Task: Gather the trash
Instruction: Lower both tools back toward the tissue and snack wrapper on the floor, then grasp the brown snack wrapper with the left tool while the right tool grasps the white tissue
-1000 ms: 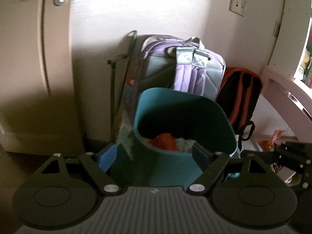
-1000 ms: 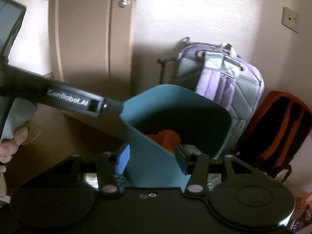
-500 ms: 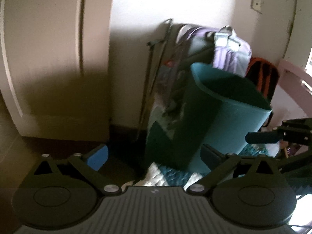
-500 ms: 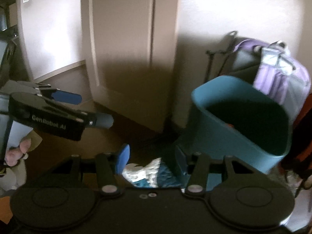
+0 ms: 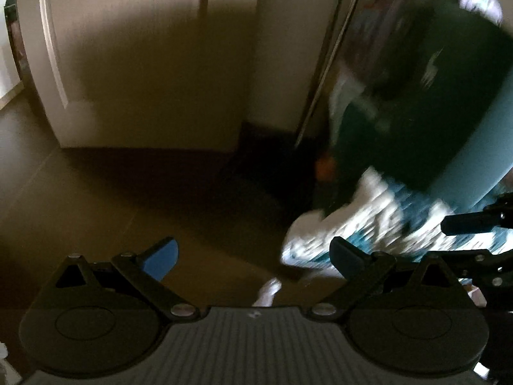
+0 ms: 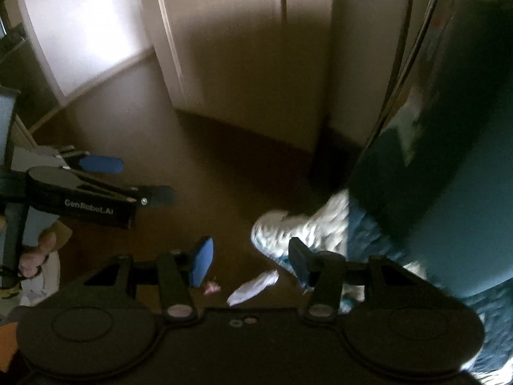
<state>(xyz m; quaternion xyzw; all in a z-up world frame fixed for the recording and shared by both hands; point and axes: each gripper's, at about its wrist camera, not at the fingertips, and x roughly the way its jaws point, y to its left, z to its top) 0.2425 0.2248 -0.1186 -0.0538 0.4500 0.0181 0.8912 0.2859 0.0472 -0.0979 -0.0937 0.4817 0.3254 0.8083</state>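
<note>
The right gripper (image 6: pixel 248 264) has its two black fingers with blue pads spread wide, nothing between them, aimed down at the dark brown floor (image 6: pixel 179 166). Just below the gap, near the camera body, lies a small white crumpled scrap of paper (image 6: pixel 253 288), and just to its left a tiny pink scrap (image 6: pixel 212 287); both rest on the floor, touched by neither finger. The right finger stands in front of a rumpled white and teal patterned cloth (image 6: pixel 307 227) that spreads on the floor against the base of the tall teal plastic trash bin (image 6: pixel 458 199), which fills the right edge of this view. The left gripper (image 5: pixel 253 256) is likewise parted wide and empty, over the same floor, with the white scrap (image 5: pixel 267 292) just beyond its body and the cloth (image 5: pixel 362 221) to the right of its right finger. In the right wrist view the left gripper (image 6: pixel 128 181) appears at the left, black with a printed label, held by the person's hand (image 6: pixel 35 253), well apart from the scraps. Beyond the floor stand a pale cream door (image 5: pixel 138 48) and wall corner, and a thin metal rod (image 5: pixel 327 61) leans beside the bin (image 5: pixel 449 73). Both views are motion-blurred and dim, so the bin's contents cannot be made out.
</note>
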